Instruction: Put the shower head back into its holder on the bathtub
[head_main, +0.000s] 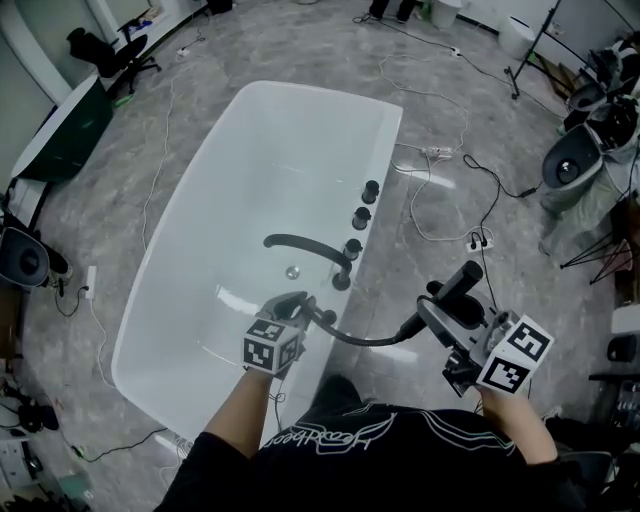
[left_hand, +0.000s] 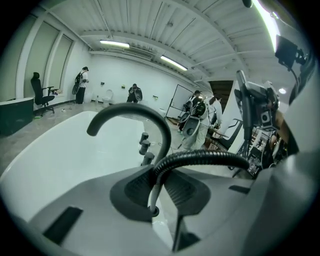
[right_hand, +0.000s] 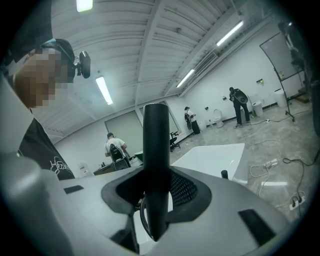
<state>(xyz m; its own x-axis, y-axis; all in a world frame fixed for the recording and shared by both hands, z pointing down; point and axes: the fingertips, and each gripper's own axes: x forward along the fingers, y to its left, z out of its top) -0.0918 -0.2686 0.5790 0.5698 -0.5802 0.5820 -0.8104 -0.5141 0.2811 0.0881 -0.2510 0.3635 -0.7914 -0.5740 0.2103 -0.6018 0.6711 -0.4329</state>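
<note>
Now | shower head upright, pinched in right jaws | left jaws pinch hose

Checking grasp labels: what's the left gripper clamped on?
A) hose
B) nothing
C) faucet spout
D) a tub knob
A: the left gripper pinches the ribbed black hose between its pads, while the shower head sits in the right gripper.

Script print on the black shirt seems illegible.
</note>
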